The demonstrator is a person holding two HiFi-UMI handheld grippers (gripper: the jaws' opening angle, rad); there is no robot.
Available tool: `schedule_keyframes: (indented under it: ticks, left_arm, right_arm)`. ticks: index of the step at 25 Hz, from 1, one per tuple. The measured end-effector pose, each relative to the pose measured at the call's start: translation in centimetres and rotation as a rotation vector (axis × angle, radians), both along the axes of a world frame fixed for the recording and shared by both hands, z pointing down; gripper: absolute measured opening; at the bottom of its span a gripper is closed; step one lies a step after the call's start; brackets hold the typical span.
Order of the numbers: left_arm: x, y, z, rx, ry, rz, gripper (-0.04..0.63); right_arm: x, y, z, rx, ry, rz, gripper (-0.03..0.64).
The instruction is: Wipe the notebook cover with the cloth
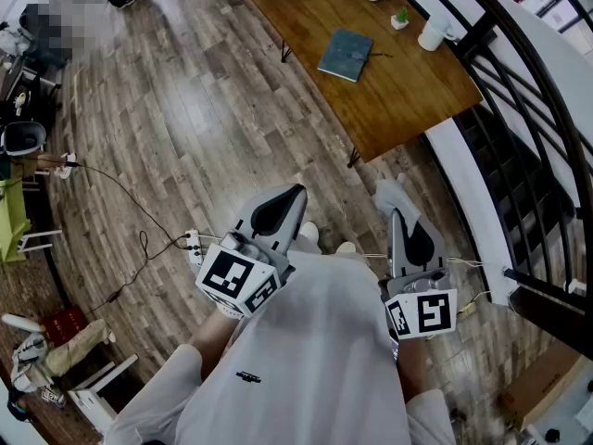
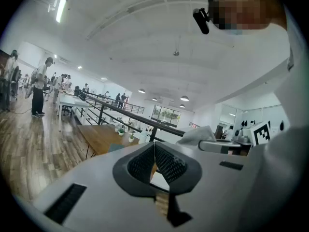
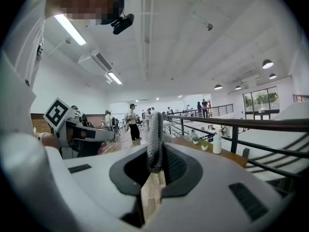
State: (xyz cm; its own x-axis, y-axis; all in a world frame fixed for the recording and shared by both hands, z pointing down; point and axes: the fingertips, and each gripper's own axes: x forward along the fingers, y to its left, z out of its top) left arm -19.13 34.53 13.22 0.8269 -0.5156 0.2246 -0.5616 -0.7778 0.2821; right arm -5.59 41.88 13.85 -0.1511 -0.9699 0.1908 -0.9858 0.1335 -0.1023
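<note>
A: Nearest, at the waist: left gripper [image 1: 289,197], jaws together, empty; right gripper [image 1: 400,216] clamped on the cloth [image 1: 389,194].
B: Notebook [image 1: 346,55]?
A: Flat on the far table [image 1: 408,91], well ahead of both grippers, long axis roughly near-to-far.

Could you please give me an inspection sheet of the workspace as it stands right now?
Surface: brown wooden table, far ahead of the person, mostly bare.
Job's things: blue-grey notebook lies on the table; grey knitted cloth is in the right hand-held gripper.
Clutter: two small potted plants and a white cup near the table's far edge.
Grippers: left hand-held gripper shut, empty; right shut on the cloth.
Cables: black cable and white power strip on the floor.
Surroundings: wood-plank floor, black railing.
</note>
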Motion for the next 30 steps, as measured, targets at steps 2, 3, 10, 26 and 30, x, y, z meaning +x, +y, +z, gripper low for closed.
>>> schedule_keyframes:
  ticks: [2,3,10,26,30]
  left_arm:
    - [0.1,0.5,0.5,-0.006,-0.005,0.011,0.020]
    - [0.2,0.8,0.7,-0.008,-0.009,0.017,0.020]
    - [1.1,1.8,0.9,0.004,-0.020,0.050,0.020]
    - [-1.1,0.6,1.5,-0.003,-0.024,0.079,0.021]
    - [0.5,0.3,1.8,-0.014,-0.035,0.086,0.021]
  right_arm:
    - [-0.4,-0.1,-0.2,0.006,0.017,-0.015,0.021]
    - [-0.7,-0.2,-0.2,0.009,0.021,-0.021,0.020]
    - [-1.1,0.4,0.0,0.002,0.025,-0.028,0.021]
    - [-1.0,-0.5,-0.1,0.023,0.017,0.036,0.018]
    - [0.4,-1.1,0.2,0.021,-0.008,0.031,0.018]
